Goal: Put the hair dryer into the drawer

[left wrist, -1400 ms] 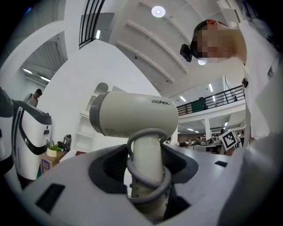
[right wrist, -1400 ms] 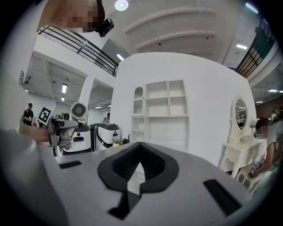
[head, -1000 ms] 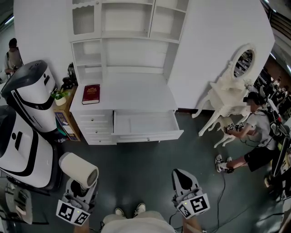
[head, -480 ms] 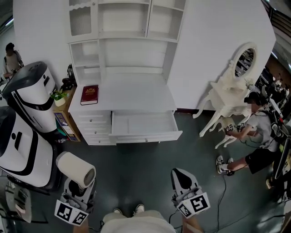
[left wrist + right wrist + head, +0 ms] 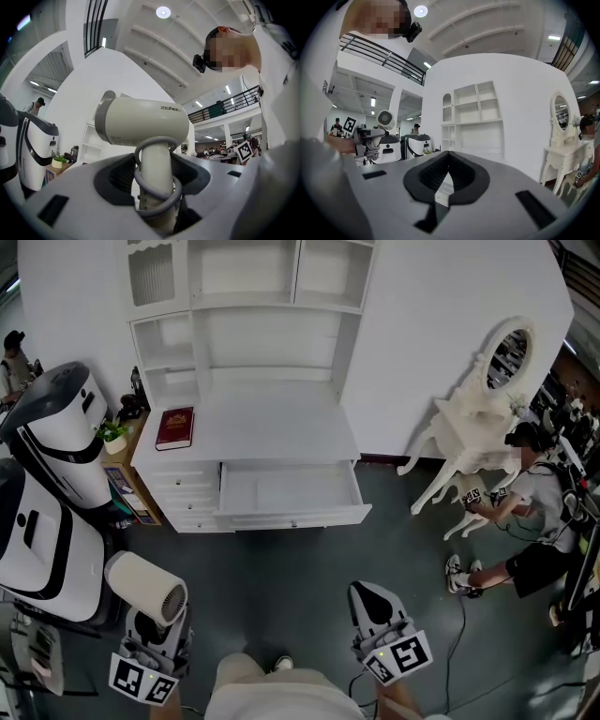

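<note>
A cream hair dryer (image 5: 145,585) stands upright in my left gripper (image 5: 153,629) at the lower left of the head view. The jaws are shut on its handle (image 5: 154,180), which has the grey cord looped round it, and its barrel (image 5: 140,124) lies crosswise above the jaws. My right gripper (image 5: 375,607) hangs at the lower middle, shut with nothing in it (image 5: 445,180). The white cabinet's drawer (image 5: 295,516) stands pulled out ahead of both grippers, some way off across the dark floor, and its inside looks bare.
A red book (image 5: 174,427) lies on the cabinet top. Two large white machines (image 5: 56,446) stand at the left. A white vanity table with an oval mirror (image 5: 478,427) is at the right, with a crouching person (image 5: 530,521) and a floor cable (image 5: 459,615) beside it.
The person holding the grippers has stepped forward: one shoe now leads. The cabinet and drawer have slid left in the head view. The left gripper with the dryer has drifted slightly left.
</note>
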A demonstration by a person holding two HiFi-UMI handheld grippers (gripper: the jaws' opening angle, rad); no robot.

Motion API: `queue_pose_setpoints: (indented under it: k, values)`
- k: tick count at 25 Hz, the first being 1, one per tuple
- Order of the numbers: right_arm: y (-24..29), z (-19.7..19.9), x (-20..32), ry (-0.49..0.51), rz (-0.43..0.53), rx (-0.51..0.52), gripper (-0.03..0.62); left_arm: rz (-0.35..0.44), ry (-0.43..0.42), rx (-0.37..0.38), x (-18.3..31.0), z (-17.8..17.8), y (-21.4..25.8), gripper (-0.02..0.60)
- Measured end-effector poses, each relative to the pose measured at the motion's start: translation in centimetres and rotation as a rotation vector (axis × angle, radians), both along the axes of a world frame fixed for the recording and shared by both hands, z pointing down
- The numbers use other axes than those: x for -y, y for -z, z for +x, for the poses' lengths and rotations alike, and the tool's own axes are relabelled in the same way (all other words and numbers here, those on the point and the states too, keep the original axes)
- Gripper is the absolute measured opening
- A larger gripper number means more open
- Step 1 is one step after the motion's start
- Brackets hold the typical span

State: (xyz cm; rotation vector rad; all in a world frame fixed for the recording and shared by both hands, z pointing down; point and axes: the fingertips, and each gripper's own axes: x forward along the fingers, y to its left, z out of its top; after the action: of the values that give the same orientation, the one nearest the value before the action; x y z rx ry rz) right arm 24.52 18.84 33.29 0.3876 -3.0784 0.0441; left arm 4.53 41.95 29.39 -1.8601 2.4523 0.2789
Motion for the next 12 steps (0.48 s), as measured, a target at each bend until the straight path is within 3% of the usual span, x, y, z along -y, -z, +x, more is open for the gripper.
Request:
queue_pose_setpoints:
  k: [5, 12]
  values:
    - [-0.8, -1.1, 1.3, 0.018, -0.016, -0.014, 0.008, -0.011, -0.006, 0.010, 2.0, -0.5, -0.1, 0.230]
    - [-1.6, -5.5, 4.4, -0.003, -0.013, -0.037, 0.008, -0.004, -0.034, -0.011, 6.2, -5.4, -1.3, 0.230]
